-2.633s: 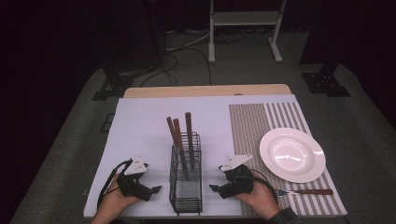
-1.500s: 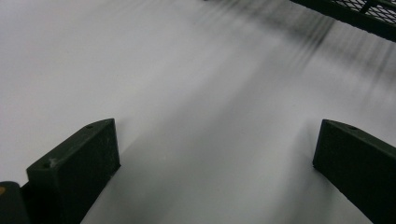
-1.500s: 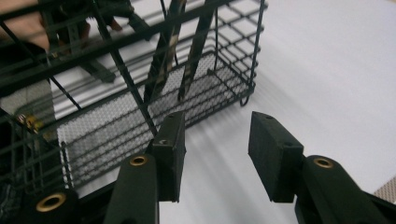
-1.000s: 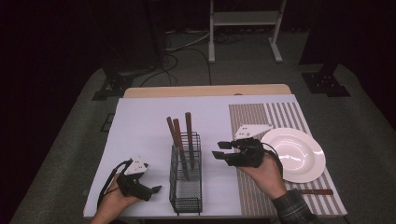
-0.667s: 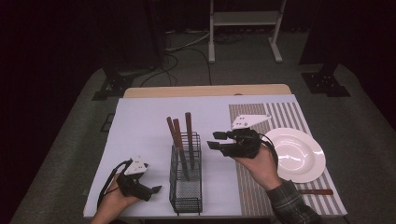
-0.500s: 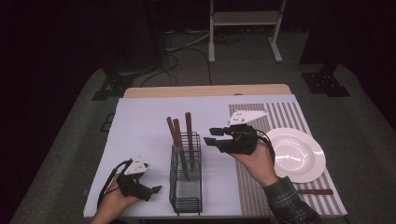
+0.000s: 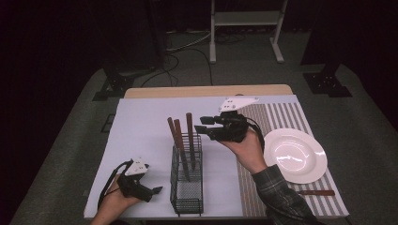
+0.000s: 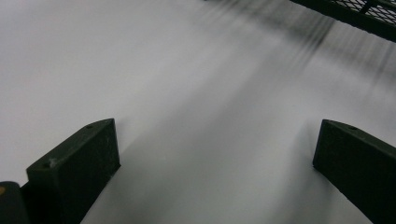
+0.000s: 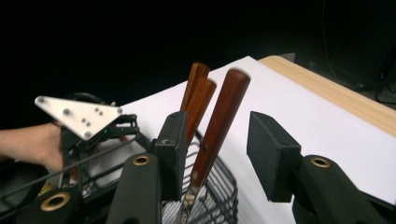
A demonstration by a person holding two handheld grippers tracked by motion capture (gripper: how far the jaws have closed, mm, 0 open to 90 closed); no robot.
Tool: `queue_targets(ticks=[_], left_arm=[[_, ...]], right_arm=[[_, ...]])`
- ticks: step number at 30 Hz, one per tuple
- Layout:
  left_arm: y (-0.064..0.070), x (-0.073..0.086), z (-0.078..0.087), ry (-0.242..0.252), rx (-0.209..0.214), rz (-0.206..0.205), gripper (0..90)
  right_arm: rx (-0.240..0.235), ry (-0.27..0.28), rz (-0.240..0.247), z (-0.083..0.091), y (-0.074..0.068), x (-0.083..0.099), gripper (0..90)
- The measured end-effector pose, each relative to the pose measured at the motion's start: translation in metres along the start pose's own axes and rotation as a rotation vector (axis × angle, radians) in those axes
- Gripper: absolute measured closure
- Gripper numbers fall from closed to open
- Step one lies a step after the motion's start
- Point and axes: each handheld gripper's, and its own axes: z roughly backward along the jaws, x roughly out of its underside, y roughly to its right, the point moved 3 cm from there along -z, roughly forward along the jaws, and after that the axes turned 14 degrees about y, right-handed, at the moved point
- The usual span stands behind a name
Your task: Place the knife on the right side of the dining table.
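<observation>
Reaching for 1 of 3 wooden handles [image 7: 189,125] standing in the wire basket [image 7: 187,192], the right gripper [image 9: 212,140] had its jaws spread around the nearest. Next move, likely: pinch and lift straight. The left gripper [image 7: 157,190] rested spread on the table [image 8: 187,93].

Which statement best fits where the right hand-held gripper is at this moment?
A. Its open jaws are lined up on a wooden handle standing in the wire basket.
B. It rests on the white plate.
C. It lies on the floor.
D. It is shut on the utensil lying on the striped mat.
A: the right hand-held gripper has open jaws either side of the nearest wooden handle standing in the wire basket.
</observation>
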Motion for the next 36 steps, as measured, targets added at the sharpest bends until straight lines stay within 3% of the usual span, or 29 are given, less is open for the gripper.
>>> queue_targets(ticks=[18,28,36], left_arm=[[0.0,0.0,0.0,0.0,0.0,0.0,0.0],[0.0,0.0,0.0,0.0,0.0,0.0,0.0],[0.0,0.0,0.0,-0.004,0.0,-0.003,0.0]], right_arm=[[-0.014,0.014,-0.046,-0.032,0.018,-0.004,62.6],[-0.046,0.019,-0.066,-0.04,0.018,-0.006,71.0],[-0.071,0.028,-0.055,-0.037,0.011,-0.007,73.5]])
